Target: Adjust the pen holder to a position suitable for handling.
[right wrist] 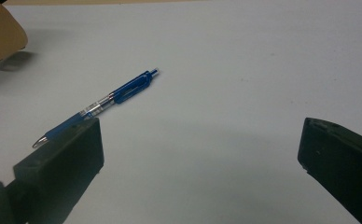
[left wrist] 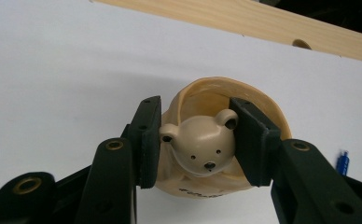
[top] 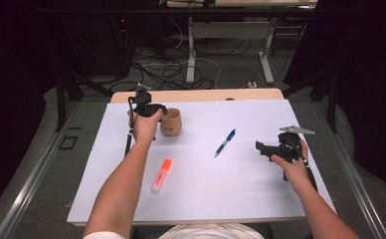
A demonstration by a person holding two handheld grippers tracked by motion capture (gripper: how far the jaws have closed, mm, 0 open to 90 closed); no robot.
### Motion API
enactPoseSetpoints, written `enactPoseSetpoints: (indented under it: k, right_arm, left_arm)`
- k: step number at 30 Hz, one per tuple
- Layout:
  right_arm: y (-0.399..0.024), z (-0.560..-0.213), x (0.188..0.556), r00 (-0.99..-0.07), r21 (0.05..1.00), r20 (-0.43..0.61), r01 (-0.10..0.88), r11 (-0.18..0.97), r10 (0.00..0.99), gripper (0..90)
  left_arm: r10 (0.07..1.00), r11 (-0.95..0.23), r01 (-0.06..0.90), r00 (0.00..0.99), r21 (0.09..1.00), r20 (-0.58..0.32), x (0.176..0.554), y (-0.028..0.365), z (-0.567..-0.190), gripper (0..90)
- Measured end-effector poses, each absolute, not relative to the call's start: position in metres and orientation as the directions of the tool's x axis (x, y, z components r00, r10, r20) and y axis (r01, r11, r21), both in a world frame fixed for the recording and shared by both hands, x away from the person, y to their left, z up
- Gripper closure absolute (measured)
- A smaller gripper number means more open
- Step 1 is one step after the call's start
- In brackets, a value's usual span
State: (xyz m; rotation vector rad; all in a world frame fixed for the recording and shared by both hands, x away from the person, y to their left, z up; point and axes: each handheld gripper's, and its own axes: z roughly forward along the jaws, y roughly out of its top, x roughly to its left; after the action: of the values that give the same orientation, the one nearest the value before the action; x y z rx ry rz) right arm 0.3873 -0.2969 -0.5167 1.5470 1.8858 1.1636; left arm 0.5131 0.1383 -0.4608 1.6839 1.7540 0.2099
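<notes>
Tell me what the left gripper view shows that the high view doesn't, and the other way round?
Left gripper view alone: a bear head moulded on the tan cup, squeezed between the left tongs. High view alone: an orange highlighter, the person's forearms, and the right tongs held open above the white mat. Both share the cup, the mat and the blue pen.

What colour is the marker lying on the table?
The marker is orange with a white end, and it shows best in the high view.
</notes>
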Motion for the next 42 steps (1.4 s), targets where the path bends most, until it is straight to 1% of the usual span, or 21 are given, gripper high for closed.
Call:
enactPoseSetpoints:
  k: [9,17,26,31,36,42]
  right_arm:
    - [-0.295,-0.515,0.385,-0.273,0.819,0.172,0.574,0.017,0.947,0.0]
    - [-0.293,-0.516,0.385,-0.278,0.815,0.173,0.579,0.021,0.945,0.0]
    - [-0.291,-0.515,0.385,-0.285,0.818,0.171,0.575,0.025,0.943,0.0]
    - [-0.292,-0.516,0.385,-0.282,0.817,0.175,0.576,0.02,0.943,0.0]
    - [-0.292,-0.516,0.385,-0.284,0.815,0.175,0.579,0.023,0.943,0.0]
    - [-0.291,-0.516,0.385,-0.29,0.818,0.166,0.574,0.033,0.943,0.0]
  left_arm:
    - [0.925,0.096,0.831,0.129,0.548,-0.358,0.504,0.111,-0.466,56.6]
    - [0.913,0.029,0.83,0.205,0.556,-0.353,0.486,0.09,-0.461,56.6]
    - [0.904,-0.009,0.84,0.239,0.543,-0.355,0.467,0.068,-0.467,56.6]
    - [0.902,-0.033,0.841,0.258,0.539,-0.347,0.46,0.06,-0.473,56.6]
    - [0.911,-0.098,0.838,0.293,0.537,-0.29,0.452,0.053,-0.471,56.4]
    - [0.907,-0.094,0.84,0.294,0.535,-0.303,0.449,0.055,-0.473,56.2]
